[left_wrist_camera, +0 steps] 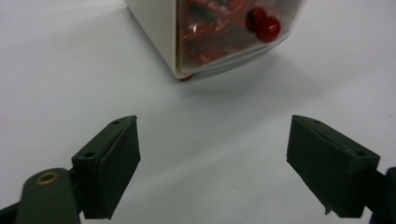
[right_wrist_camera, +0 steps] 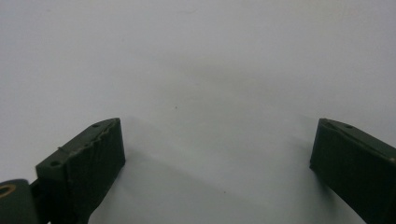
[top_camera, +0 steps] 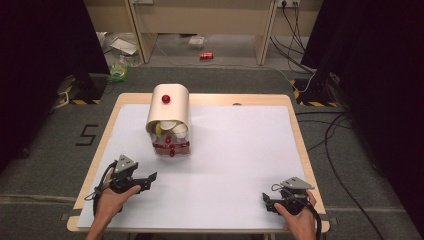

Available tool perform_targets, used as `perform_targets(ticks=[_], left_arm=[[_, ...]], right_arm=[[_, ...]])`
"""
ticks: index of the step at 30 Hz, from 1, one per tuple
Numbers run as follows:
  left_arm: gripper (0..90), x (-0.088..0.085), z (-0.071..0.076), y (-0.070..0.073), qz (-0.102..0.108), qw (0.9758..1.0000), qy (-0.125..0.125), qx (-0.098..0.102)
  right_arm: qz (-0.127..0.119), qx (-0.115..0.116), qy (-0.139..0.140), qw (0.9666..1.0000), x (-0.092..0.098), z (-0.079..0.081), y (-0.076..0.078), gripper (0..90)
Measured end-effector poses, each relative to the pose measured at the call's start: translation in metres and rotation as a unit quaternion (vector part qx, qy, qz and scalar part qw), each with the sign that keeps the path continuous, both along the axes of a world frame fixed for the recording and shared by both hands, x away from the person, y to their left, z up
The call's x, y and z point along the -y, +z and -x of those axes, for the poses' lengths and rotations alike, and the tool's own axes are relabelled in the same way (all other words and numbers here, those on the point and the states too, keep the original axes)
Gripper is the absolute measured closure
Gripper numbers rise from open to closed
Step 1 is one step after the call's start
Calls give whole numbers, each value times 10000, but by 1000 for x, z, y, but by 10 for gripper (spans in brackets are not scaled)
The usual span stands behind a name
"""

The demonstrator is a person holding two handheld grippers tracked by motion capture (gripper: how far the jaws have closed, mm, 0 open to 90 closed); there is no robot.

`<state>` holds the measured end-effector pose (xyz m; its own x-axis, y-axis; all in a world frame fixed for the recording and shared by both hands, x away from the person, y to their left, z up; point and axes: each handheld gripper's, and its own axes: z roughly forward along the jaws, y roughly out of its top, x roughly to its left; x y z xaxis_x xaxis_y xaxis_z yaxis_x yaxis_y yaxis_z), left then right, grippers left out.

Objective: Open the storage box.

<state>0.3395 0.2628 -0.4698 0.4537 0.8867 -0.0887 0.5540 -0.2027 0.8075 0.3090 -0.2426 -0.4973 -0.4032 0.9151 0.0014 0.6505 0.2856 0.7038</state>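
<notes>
A cream cabinet (top_camera: 170, 107) with a rounded top and a red knob (top_camera: 166, 99) stands at the table's back left. Its upper opening shows white cups (top_camera: 172, 129), and its clear lower front (top_camera: 172, 147) holds red things behind red knobs. My left gripper (top_camera: 150, 179) hovers at the front left, pointing toward the cabinet, jaws open and empty. In the left gripper view the cabinet's lower corner (left_wrist_camera: 161, 32) and a red knob (left_wrist_camera: 268, 28) lie beyond the left gripper (left_wrist_camera: 215, 163). My right gripper (top_camera: 267, 202) rests at the front right. The right gripper (right_wrist_camera: 215, 168) is open over the bare white sheet (right_wrist_camera: 210, 70).
A white sheet (top_camera: 235, 150) covers the wooden table (top_camera: 300, 130). Behind the table, on the floor, lie a red can (top_camera: 206, 56), some litter (top_camera: 120, 70) and cables (top_camera: 330, 135). Black curtains hang at both sides.
</notes>
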Motion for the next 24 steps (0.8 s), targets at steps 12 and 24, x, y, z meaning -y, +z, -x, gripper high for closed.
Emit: perform_targets(ticks=[12,24], left_arm=[[211,12,-2,24,140,9991,-284,266],[266,17,-5,51,217,9976,-517,415]], right_arm=[[-1,14,0,10000,0,0,0,31],[-17,19,-26,10000,-1,0,-1,29]])
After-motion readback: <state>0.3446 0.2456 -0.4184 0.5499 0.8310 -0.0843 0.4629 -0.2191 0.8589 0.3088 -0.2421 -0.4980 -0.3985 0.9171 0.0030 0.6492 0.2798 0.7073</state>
